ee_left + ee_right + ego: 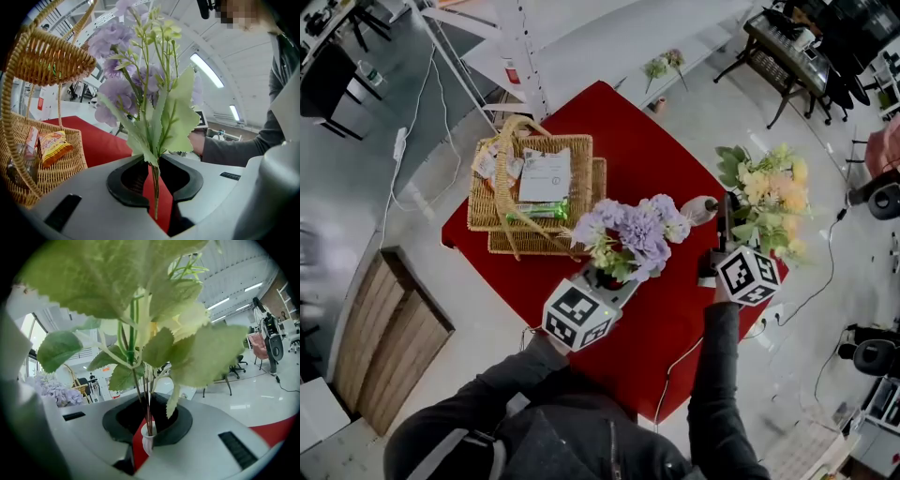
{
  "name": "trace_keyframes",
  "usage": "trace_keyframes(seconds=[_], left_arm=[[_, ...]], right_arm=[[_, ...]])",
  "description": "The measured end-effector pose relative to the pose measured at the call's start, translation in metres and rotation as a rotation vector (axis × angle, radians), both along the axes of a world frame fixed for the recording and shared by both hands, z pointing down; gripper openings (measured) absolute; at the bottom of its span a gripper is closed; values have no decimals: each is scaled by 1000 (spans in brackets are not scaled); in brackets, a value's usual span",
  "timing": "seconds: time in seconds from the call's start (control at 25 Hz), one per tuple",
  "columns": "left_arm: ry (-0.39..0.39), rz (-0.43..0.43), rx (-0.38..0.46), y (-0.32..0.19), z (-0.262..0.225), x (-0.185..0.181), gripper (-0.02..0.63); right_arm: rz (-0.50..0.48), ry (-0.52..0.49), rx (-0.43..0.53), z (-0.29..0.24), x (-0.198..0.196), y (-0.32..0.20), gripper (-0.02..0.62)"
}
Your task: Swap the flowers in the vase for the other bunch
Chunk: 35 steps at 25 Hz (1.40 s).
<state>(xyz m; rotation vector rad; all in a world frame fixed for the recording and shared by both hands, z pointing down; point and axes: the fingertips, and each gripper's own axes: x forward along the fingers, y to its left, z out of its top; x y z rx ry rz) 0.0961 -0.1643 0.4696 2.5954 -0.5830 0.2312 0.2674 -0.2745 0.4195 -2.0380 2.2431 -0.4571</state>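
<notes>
Left gripper (155, 185) part-closed, pinching purple bunch (140, 84) by its stems, blooms upright above jaws; basket (61, 168) just beyond, to its left. Right gripper (147, 425) squeezed almost together on yellow bunch (154, 333) stems, stem tips in white vase (147, 442) mouth just below jaws, over red table (656, 319).

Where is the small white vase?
Head view, right side: the small white vase stands on the red table between the purple flower bunch and the yellow bunch.
</notes>
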Motion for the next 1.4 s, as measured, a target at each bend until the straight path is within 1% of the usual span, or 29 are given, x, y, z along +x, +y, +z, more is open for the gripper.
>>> trace_keyframes(seconds=[0.4, 0.6, 0.92, 1.16, 1.4], left_arm=[[3, -3, 6, 2, -1, 0, 78], [7, -14, 3, 1, 0, -1, 78], [10, -20, 6, 1, -1, -1, 78], [8, -24, 5, 0, 0, -1, 78], [10, -27, 2, -1, 1, -1, 78]], right_arm=[[-11, 21, -13, 14, -5, -3, 20], [-23, 62, -22, 21, -10, -4, 20], [-19, 85, 1, 21, -12, -5, 20], [11, 88, 13, 22, -7, -5, 20], [0, 103, 24, 22, -9, -4, 21]])
